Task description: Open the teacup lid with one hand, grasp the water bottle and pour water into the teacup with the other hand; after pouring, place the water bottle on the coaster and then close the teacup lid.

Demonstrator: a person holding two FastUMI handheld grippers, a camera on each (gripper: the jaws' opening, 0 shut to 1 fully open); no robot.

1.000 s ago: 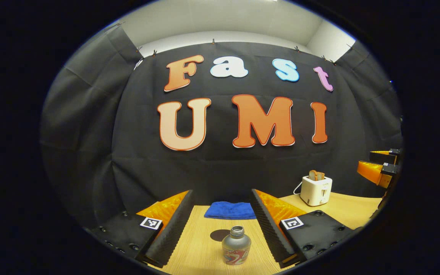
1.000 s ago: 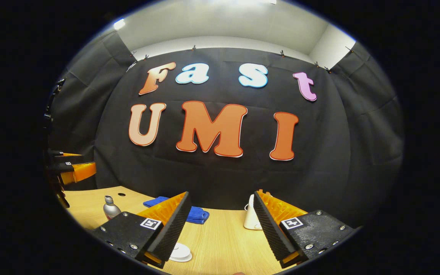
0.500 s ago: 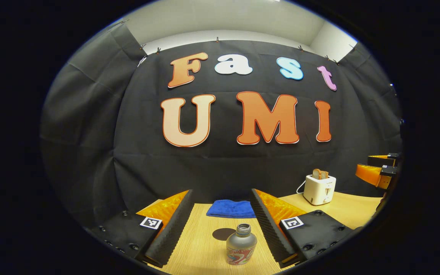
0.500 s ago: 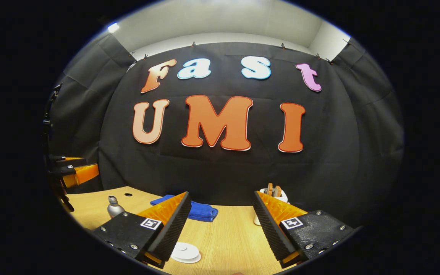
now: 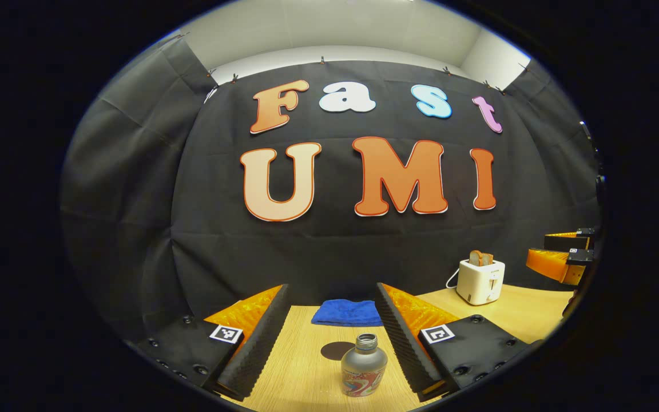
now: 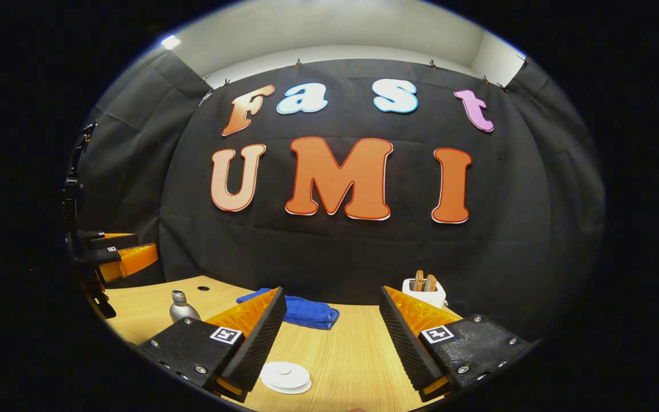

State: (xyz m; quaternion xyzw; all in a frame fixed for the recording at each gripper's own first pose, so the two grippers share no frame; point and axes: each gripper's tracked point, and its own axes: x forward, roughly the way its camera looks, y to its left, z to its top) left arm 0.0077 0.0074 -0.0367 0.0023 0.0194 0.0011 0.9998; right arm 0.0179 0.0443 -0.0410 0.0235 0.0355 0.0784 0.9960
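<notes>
Bottle lined up between the fingers, nothing grabbed yet

The water bottle (image 5: 364,366) stands upright on the worktop (image 5: 301,372), between the spread fingers of the left hand-held gripper (image 5: 332,337), untouched. It's a small silvery metal thing with an open neck and swirly print low down; probably stiff, light and a bit slick, so squeeze the wide body. The right hand-held gripper (image 6: 329,343) gapes empty near the white disc (image 6: 285,377), maybe the coaster.

Water bottle (image 6: 181,307) base behind a finger (image 6: 215,343); white disc (image 6: 285,377) perhaps the lid.
</notes>
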